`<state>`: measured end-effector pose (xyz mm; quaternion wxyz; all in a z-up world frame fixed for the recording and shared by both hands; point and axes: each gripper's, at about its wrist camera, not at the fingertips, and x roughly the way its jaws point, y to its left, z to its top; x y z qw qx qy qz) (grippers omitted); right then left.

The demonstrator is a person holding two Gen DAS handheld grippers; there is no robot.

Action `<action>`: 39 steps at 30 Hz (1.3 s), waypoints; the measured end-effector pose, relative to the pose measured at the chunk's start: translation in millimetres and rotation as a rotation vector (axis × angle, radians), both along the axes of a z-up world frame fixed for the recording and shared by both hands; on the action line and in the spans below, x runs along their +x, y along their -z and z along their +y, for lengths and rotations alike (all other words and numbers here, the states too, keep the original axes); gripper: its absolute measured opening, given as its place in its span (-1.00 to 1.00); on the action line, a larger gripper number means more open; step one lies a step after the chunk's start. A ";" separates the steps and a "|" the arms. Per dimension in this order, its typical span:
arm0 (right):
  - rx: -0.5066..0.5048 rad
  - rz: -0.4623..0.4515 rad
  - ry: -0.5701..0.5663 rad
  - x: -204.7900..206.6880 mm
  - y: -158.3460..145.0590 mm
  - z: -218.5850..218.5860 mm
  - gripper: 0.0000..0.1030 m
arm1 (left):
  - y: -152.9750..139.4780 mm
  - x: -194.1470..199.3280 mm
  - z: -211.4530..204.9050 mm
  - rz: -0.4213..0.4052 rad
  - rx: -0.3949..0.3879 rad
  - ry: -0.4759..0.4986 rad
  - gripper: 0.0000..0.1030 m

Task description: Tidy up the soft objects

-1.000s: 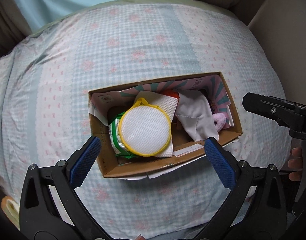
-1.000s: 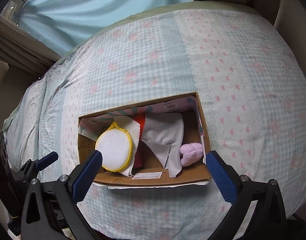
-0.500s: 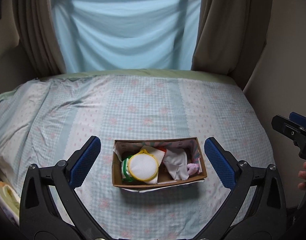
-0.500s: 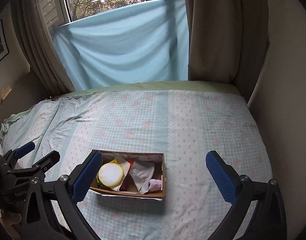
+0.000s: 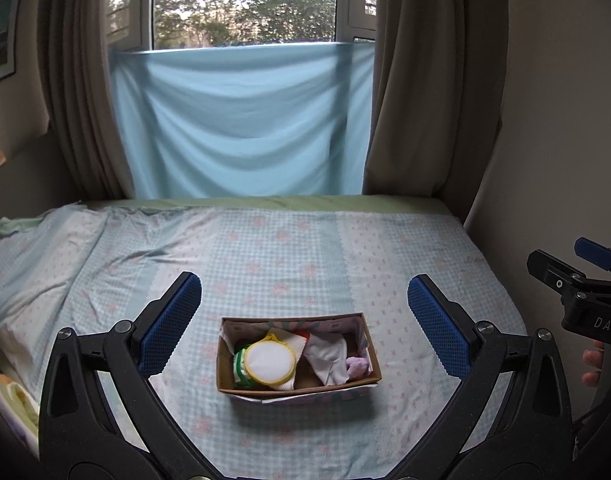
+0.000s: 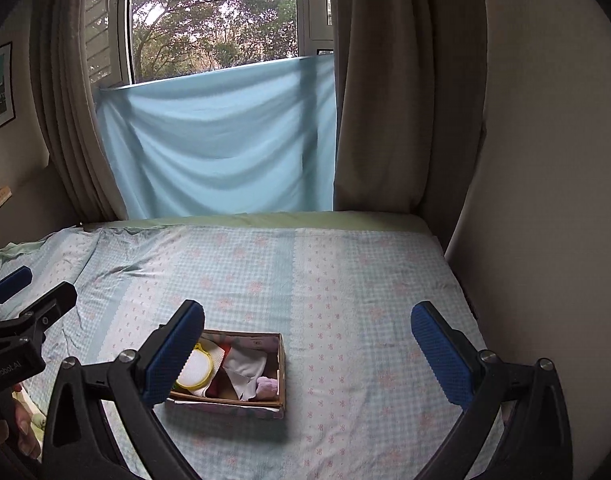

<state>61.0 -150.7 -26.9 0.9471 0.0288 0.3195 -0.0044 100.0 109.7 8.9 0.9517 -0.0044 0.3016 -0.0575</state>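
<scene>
A shallow cardboard box (image 5: 225,376) sits on the bed, also seen in the right wrist view (image 6: 282,364). It holds a round white mesh pad with a yellow rim (image 5: 268,362), a white cloth (image 5: 329,356), a pink fluffy item (image 5: 357,366) and something red and something green. My left gripper (image 5: 303,324) is open and empty, raised well back from the box. My right gripper (image 6: 307,350) is open and empty, also raised, with the box behind its left finger (image 6: 173,356).
The bed (image 5: 289,256) has a pale blue and pink checked cover. A light blue sheet (image 5: 241,120) hangs over the window between brown curtains (image 5: 409,80). A wall (image 6: 545,160) runs along the bed's right side. The right gripper shows at the edge of the left view (image 5: 585,292).
Both grippers have pulled up and back from just over the box, so the box looks much smaller and the window has come into view. Both stay open and empty.
</scene>
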 end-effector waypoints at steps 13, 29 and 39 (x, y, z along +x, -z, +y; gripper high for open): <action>-0.007 -0.030 0.012 -9.6 -5.3 -8.1 1.00 | 0.6 -7.9 -11.0 -0.021 0.008 0.000 0.99; -0.013 -0.029 0.019 -9.1 -5.1 -13.0 1.00 | -1.4 -11.5 -14.0 -0.034 0.019 -0.005 0.99; -0.009 -0.037 0.036 -12.4 -4.7 -15.5 1.00 | -4.2 -16.5 -18.7 -0.052 0.025 -0.004 0.99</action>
